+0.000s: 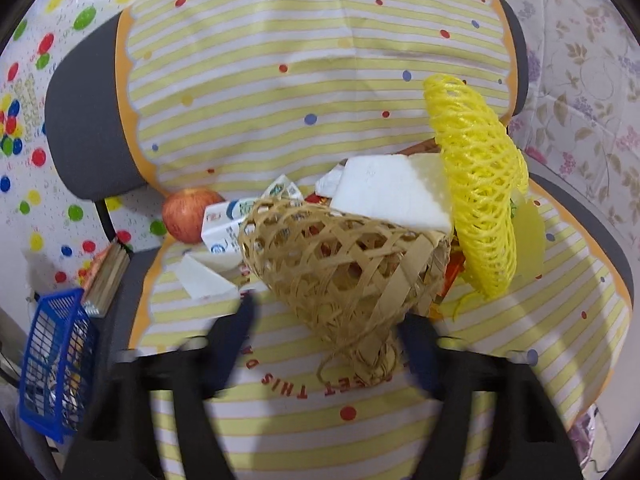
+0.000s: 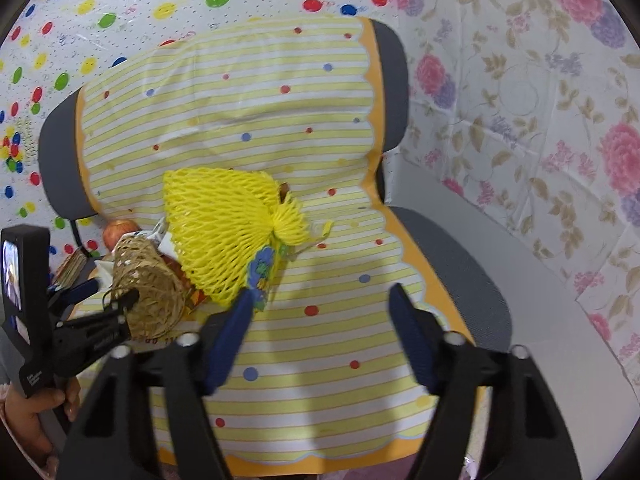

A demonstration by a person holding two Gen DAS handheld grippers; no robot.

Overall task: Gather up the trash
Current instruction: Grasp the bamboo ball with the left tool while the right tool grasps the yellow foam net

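Note:
A woven bamboo basket point(image 1: 340, 264) lies tipped on its side on the chair seat, and trash spills from its mouth. The spill includes white foam slabs point(image 1: 388, 196), a yellow foam net point(image 1: 476, 188), a milk carton point(image 1: 224, 224) and a red apple point(image 1: 188, 216). My left gripper point(image 1: 326, 320) is open, and the basket's narrow end lies between its blurred fingers; the left finger stands clear of the weave. My right gripper point(image 2: 320, 296) is open over bare striped cloth with nothing between its fingers. Its left fingertip point(image 2: 240, 304) is close to the net point(image 2: 216, 224) and a blue-green wrapper point(image 2: 260, 276).
A grey chair point(image 2: 460, 264) covered by a yellow-striped dotted cloth point(image 1: 304, 80) holds everything. A blue plastic crate point(image 1: 56, 364) and a stack of books point(image 1: 108, 276) stand at the lower left. Patterned sheets point(image 2: 520, 100) cover the walls. A person's hand point(image 2: 28, 412) holds the left tool.

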